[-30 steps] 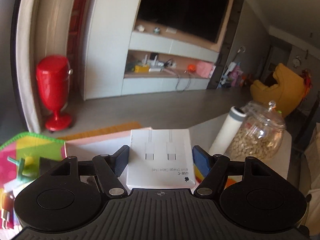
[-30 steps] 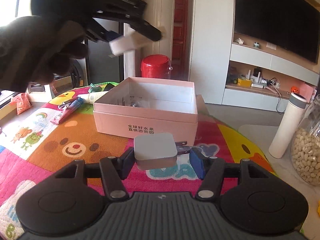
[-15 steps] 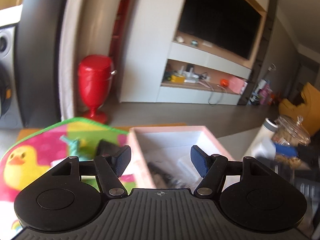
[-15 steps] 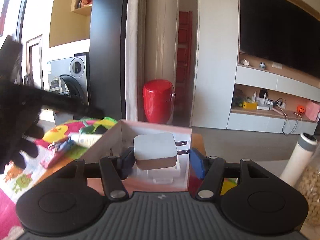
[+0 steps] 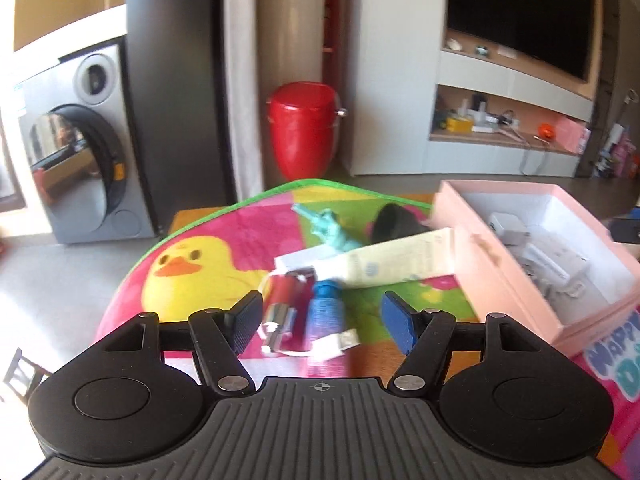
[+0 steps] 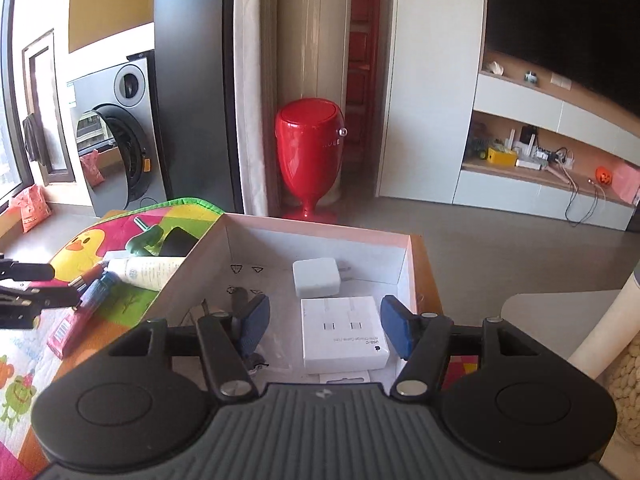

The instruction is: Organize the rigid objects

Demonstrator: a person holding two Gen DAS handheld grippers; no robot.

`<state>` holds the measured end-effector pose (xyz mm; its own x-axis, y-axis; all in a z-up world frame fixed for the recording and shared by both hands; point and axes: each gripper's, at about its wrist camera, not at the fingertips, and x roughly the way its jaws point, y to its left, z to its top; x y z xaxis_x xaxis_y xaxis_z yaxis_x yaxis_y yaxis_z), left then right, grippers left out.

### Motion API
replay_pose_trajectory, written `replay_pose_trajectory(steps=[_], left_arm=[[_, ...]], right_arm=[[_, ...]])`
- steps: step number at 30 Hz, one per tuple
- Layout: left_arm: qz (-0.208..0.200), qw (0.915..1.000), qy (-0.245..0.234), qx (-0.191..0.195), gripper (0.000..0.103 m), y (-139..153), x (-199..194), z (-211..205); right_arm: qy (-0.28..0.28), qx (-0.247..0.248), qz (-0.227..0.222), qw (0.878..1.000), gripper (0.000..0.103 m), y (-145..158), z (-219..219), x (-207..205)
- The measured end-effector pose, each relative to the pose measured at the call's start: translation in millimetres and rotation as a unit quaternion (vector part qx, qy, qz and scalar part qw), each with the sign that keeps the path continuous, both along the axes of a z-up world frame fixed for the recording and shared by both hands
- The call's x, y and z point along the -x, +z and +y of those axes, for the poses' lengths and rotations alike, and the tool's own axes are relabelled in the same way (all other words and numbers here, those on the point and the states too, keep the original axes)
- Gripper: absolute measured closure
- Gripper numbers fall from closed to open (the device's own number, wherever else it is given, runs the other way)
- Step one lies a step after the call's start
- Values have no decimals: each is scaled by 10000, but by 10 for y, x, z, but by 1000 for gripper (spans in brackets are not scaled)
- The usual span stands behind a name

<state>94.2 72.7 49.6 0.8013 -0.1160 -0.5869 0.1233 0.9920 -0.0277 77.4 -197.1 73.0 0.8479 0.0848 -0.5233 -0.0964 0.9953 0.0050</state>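
From your left wrist, your left gripper [image 5: 322, 315] hangs with its jaws apart and nothing between them, above a red lighter [image 5: 282, 300] and a blue tube [image 5: 325, 312] lying side by side on the colourful mat [image 5: 208, 240]. A cream tube [image 5: 394, 261] leans against the pink box [image 5: 516, 276] to the right; what lies inside is too blurred to name.

From your right wrist, your right gripper [image 6: 325, 326] is over the box [image 6: 404, 258], its jaws just having opened and gripping nothing. The white charger [image 6: 316, 282] rests on the box floor, just behind the white cable carton [image 6: 344, 332].
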Motion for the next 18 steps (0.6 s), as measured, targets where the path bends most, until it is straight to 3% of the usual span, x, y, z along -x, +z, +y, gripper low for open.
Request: replay_pose_trajectory(steps=[3, 5, 7, 9, 13, 18], left_arm=[[359, 9978, 267, 485, 33, -110, -93, 226], [536, 9964, 222, 611, 34, -194, -110, 261], [632, 9954, 22, 727, 34, -248, -91, 222], [788, 9927, -365, 836, 37, -284, -44, 135], [785, 9905, -955, 600, 36, -307, 151, -38], [809, 9866, -1081, 912, 38, -251, 305, 86]], right_arm=[[-196, 170, -570, 9980, 27, 31, 34, 253], [-518, 425, -1068, 9920, 24, 50, 94, 379], [-641, 673, -1229, 9881, 22, 70, 183, 394], [-369, 704, -900, 9928, 23, 93, 257, 319], [5, 229, -200, 9995, 23, 134, 378, 143], [6, 154, 176, 9997, 23, 143, 653, -61]])
